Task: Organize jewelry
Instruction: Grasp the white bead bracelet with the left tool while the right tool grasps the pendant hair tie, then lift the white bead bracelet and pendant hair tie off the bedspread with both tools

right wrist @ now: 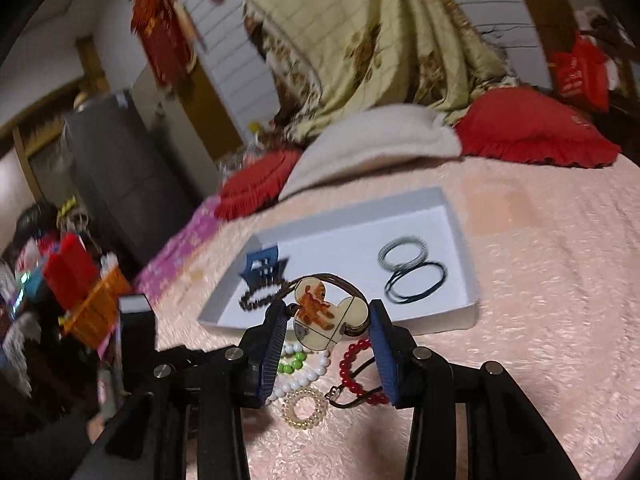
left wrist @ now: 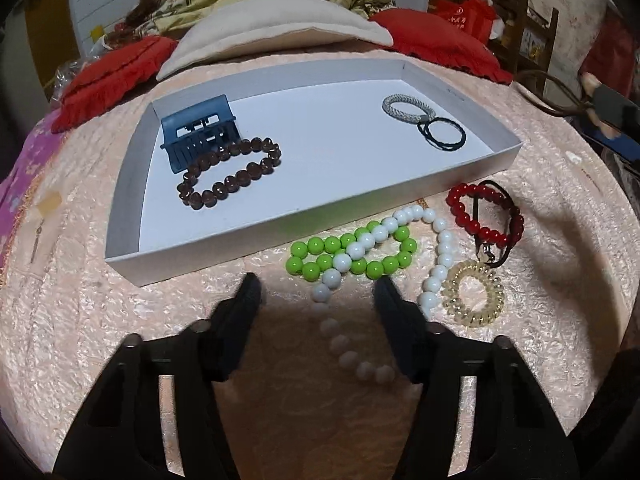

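- Left wrist view: the left claw (left wrist: 316, 296) hangs released over the pink fuzzy bedspread (left wrist: 120, 320), its jaws apart with nothing pressed between them.
- A strand of the white round-bead necklace (left wrist: 400, 224) runs between the two black fingers, and the necklace loops over the bright green bead bracelet (left wrist: 352, 254) just ahead of the tips. I judge this claw is lined up to take one of these two next.
- To the right of the beads lie the red bead bracelet (left wrist: 486, 216) and the pale yellow coiled hair tie (left wrist: 474, 300), close together, with a dark cord across them.
- The shallow white cardboard tray (left wrist: 248, 248) sits just beyond, serving as the collecting place. It holds a blue plastic hair claw clip (left wrist: 198, 132) touching a dark brown bead bracelet (left wrist: 230, 174) at the left, and a grey woven hair band (left wrist: 406, 108) beside a thin black elastic (left wrist: 442, 134) at the right.
- Right wrist view: the right claw (right wrist: 326, 320) is clenched on a cream mouse-head-shaped pendant with an orange cartoon figure (right wrist: 328, 316), held sideways between the blue pads, its brown cord trailing.
- The pendant is held clear of the bedspread in front of the tray's near edge, probably on its way in; the loose beads lie beneath.
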